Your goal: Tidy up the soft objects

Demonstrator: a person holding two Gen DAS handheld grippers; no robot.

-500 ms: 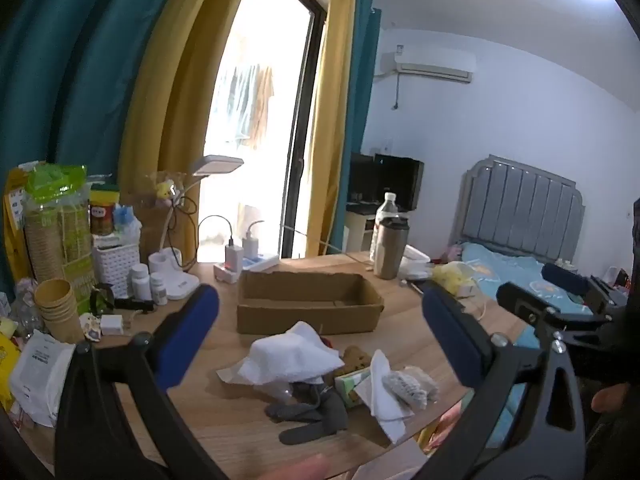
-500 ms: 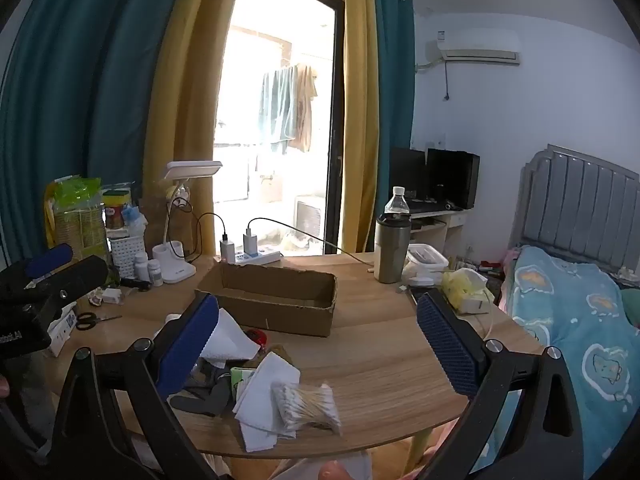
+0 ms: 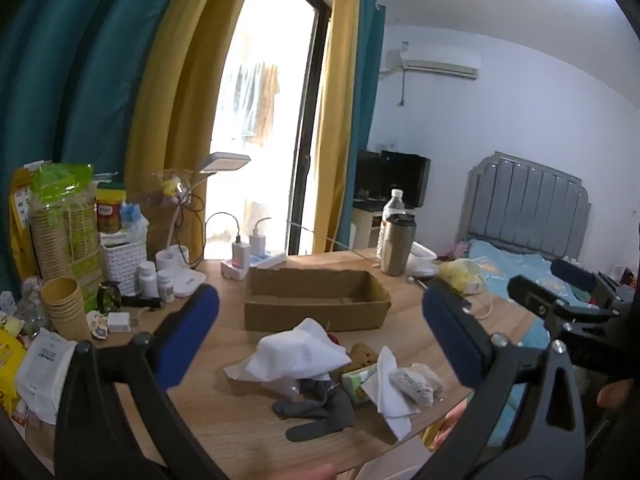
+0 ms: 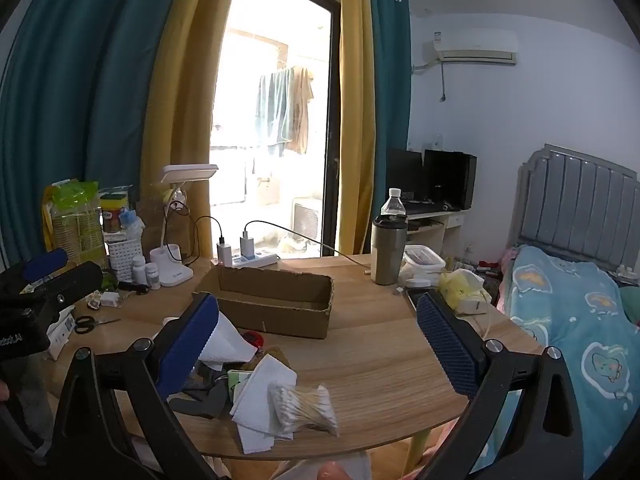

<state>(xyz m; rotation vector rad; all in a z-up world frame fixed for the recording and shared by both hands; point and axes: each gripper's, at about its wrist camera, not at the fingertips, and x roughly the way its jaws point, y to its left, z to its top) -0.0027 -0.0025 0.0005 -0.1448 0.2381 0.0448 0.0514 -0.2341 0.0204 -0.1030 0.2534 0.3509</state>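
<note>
The left tool (image 3: 320,336) stands spread wide, its blue pads well apart, holding nothing and touching nothing. The right tool (image 4: 316,344) is likewise spread wide and empty. Both hover over the near edge of the wooden worktop (image 4: 380,368), tipped slightly downward.

Between and just below the left tool's pads lies the heap of soft things. A crumpled white cloth (image 3: 300,354) sits topmost, nearest the middle of the gap. Below it a grey sock (image 3: 320,412) lies flat, its long axis running from lower left to upper right. Toward the right pad, a white tissue (image 3: 390,394) carries a greyish knitted lump (image 3: 412,386), with a green tissue pack (image 3: 358,380) and a small brown plush (image 3: 362,354) tucked beside them.

From the right tool, the same heap lies under its left pad; a bundle of cotton swabs (image 4: 306,406) rests on a folded white tissue (image 4: 262,400), the sticks running left to right.

Beyond the heap, straight ahead of both tools, stands an open cardboard box (image 3: 316,298), long side across.
</note>
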